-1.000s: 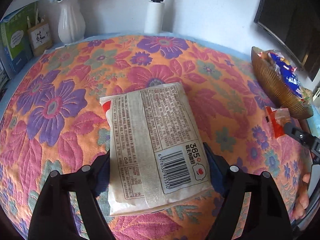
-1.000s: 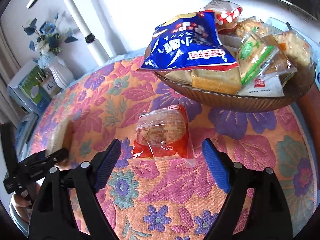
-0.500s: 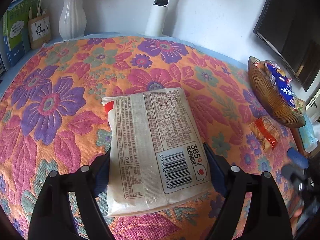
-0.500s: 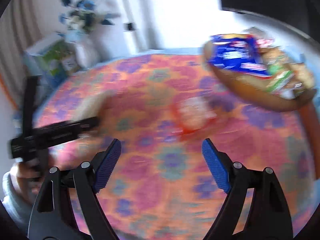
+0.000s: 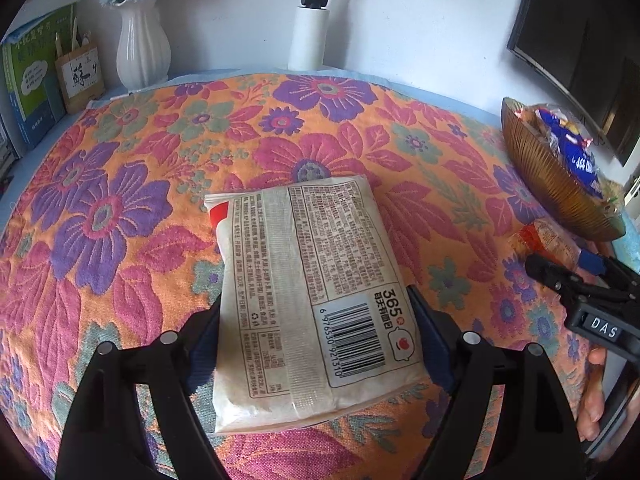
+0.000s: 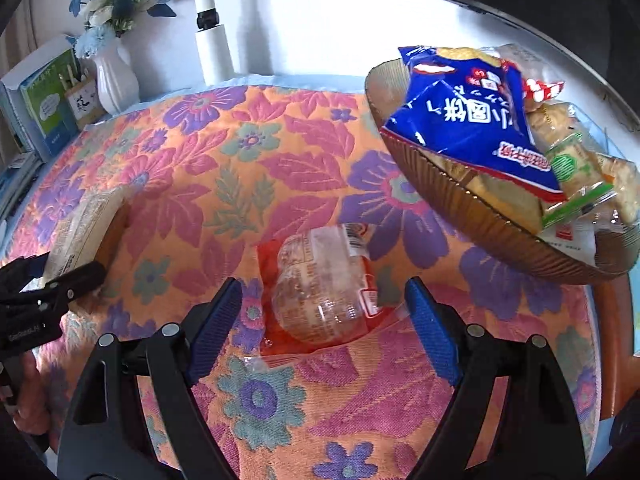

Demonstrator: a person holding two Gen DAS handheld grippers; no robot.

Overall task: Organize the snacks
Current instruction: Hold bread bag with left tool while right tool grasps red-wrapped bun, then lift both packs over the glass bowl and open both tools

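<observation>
Left wrist view: the pale, flat plastic bread packet with a barcode label (image 5: 308, 300) lies back-side up on the orange floral tablecloth (image 5: 120, 200), its near end between the pads of the left gripper (image 5: 316, 336); the jaws stand wide, flanking the packet's edges closely, and whether the pads press it I cannot tell. Judged light, soft and crushable, with slick film; best taken across the narrow width near the barcode end, gently. The white ribbed vase (image 5: 142, 50), green book (image 5: 30, 80) and white lamp post (image 5: 310, 30) stand well apart at the far edge; nothing blocks the lift. Right wrist view: the right gripper (image 6: 324, 332) is spread wide and holds nothing, its pads either side of the small clear-wrapped bun with red print (image 6: 324, 288) without touching it. Also soft; the loose crinkly film could slip. The brown ribbed bowl (image 6: 500, 232), just beyond, is heaped, with a blue snack bag (image 6: 468, 116) overhanging the rim, so room to add looks tight.
</observation>
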